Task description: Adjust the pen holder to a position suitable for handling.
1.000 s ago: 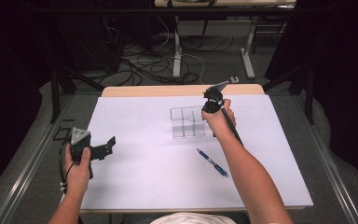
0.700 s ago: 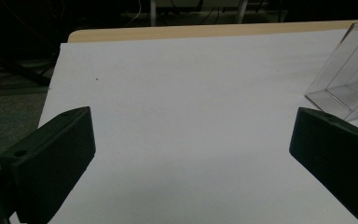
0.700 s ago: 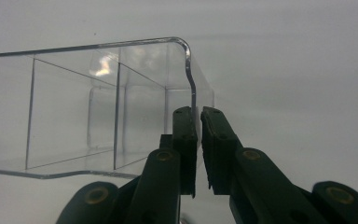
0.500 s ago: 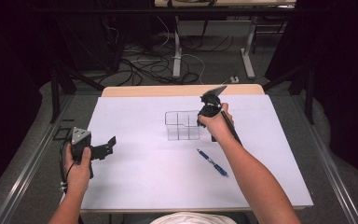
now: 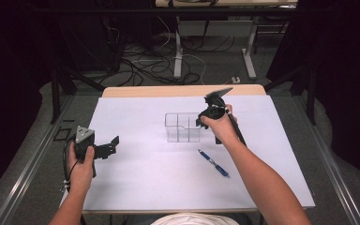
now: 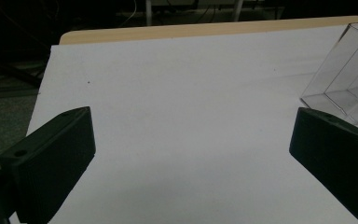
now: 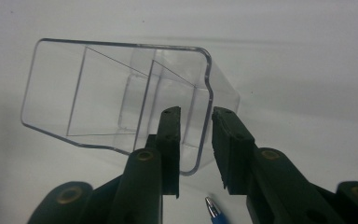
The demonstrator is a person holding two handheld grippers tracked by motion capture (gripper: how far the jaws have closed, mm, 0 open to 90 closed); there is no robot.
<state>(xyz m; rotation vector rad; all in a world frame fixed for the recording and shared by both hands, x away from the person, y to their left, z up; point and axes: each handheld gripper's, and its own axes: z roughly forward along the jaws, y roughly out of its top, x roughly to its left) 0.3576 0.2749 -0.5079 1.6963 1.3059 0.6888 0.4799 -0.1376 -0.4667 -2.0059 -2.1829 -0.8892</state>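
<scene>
Clear plastic organiser box, open-topped, split by thin partitions into several compartments, one corner stepped; stands on the white sheet covering the table, toward its far middle. All places below are given relative to this box.

Right gripper: jaws straddle the box's near wall at the stepped corner, one inside, one outside. Jaws have just been opening; a gap shows on each side of the wall, so the pads no longer press: released, wall between them. High view has the right gripper at the box's right end, the hand covering the jaws, so that gap is seen from the right gripper view alone.

Left gripper: well to the box's left, jaws spread wide, nothing between them; left gripper view shows bare sheet there and the box's edge.

Blue ballpoint pen lies just nearer than the box, to its right, apart from it; its tip shows below the right jaws.
</scene>
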